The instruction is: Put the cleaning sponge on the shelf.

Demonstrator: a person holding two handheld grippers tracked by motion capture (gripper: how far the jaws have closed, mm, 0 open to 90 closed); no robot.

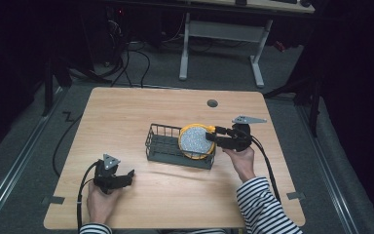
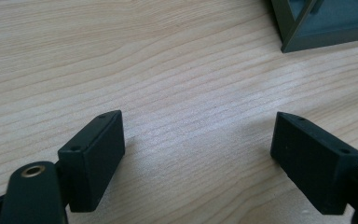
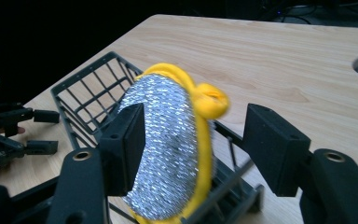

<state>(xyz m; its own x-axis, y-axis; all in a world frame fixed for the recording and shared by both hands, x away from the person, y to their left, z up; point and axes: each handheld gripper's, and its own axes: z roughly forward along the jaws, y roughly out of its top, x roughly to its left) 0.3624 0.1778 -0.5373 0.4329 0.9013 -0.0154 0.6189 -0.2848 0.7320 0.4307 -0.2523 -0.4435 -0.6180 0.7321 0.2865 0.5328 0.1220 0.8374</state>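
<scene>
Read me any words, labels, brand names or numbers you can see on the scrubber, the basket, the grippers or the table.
None: no readable text stands anywhere.
Yellow and silver scrubber: woven surface, no label.
Wire basket: plain, no tag.
Left gripper and right gripper: black jaws with screw holes, no markings.
Wooden table: bare grain, no print.

The high view looks down over the whole table (image 1: pixel 126 117). Each gripper view sits close above the tabletop; all three share the basket (image 1: pixel 168 146).
</scene>
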